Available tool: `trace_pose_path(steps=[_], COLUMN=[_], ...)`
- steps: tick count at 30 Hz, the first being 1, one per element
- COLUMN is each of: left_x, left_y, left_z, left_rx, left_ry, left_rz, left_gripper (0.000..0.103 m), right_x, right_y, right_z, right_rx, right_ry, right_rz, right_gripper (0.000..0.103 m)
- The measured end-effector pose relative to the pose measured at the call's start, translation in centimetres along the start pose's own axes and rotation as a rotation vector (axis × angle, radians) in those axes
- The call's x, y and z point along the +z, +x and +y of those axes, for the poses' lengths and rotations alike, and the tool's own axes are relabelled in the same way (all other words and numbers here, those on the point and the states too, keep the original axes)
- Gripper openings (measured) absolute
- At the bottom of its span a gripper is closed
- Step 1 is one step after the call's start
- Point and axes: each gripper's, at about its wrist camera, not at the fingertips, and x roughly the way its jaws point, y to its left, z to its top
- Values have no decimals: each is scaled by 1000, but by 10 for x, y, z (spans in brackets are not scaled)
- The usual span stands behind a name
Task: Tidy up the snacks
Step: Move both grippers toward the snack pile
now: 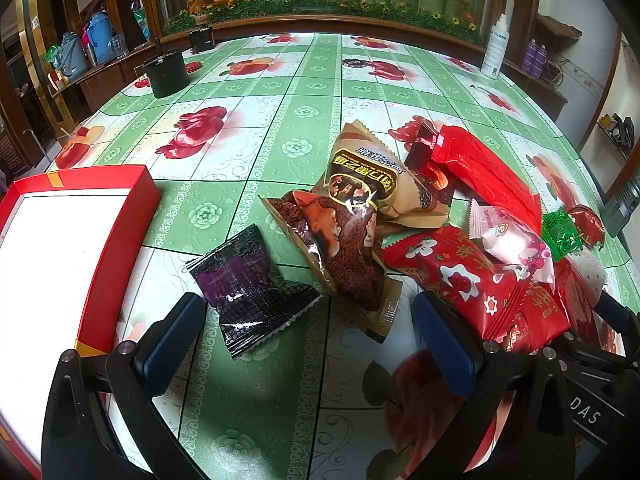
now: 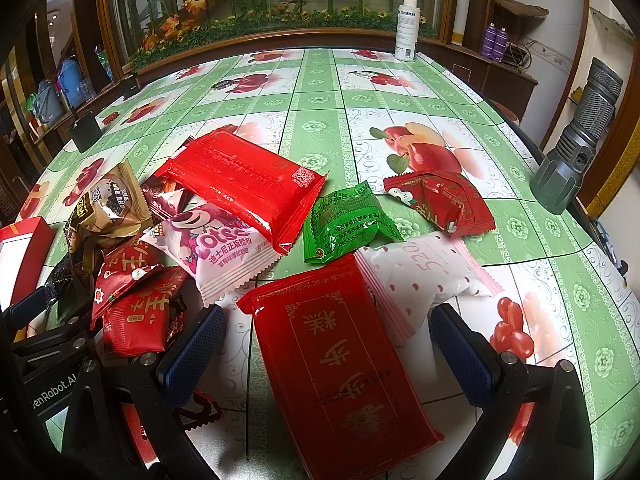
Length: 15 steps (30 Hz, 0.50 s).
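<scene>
1. While both claws hang low over the table (image 1: 304, 92), which wears a glossy green-and-white cloth printed with red fruit, the snack packets lie in a loose heap between the two views.
2. The left claw (image 1: 308, 344) is spread wide and holds nothing; its blue-padded fingers (image 1: 172, 344) stand either side of a small black-and-purple foil packet (image 1: 248, 284) and the tail of a brown crinkled packet with a dark picture (image 1: 336, 256).
3. A tan packet with a black-and-gold label (image 1: 372, 176) leans on top of that brown one.
4. Just to the left of the left claw sits a shallow red box with a white inside (image 1: 120, 240), with nothing visible in the part that shows.
5. The right claw (image 2: 328, 352) is likewise spread and pinches nothing; a flat red packet with gold characters (image 2: 340, 360) lies between its fingers, without clear contact.
6. Beside that packet's far right corner rests a white packet with pink dots (image 2: 420, 276), and a small green packet (image 2: 348, 220) lies just beyond.
7. A long plain red packet (image 2: 248, 184) overlaps a pink-and-white packet with a bear picture (image 2: 216, 248).
8. A small red packet with white flowers (image 2: 440, 200) sits apart on the right.
9. A grey metal flashlight (image 2: 576, 136) stands at the table's right edge, and a white spray bottle (image 2: 406, 28) at the far edge.
</scene>
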Motion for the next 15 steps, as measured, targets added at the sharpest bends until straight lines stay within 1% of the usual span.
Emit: trace_pose_path(steps=[7,8,10,12,13,14,15], left_x=[-1,-1,-3,-6,-10,-13,-17], left_y=[0,-1,-4,-7,-12,-18,-27], left_z=[1,1,2,3,3,3,4], left_rx=[17,14,-19,-33,-28,-27,-26], left_ry=[-23,-17,23,59,86,114,149], left_rz=[0,2,29,46,62,64,46], left_gripper=[103,103,103,103,103,103,103], right_x=[-1,-2,-6,-12,-13,-16,-22], right_y=[-1,-1,-5,-13,-15,-22,-32], right_z=[1,1,-1,-4,-7,-12,-21], right_rx=[-16,-15,0,49,89,140,190], right_ry=[24,23,4,-42,-67,-91,-111], right_rz=[-1,0,4,38,53,59,48], right_gripper=[103,103,103,103,102,99,98])
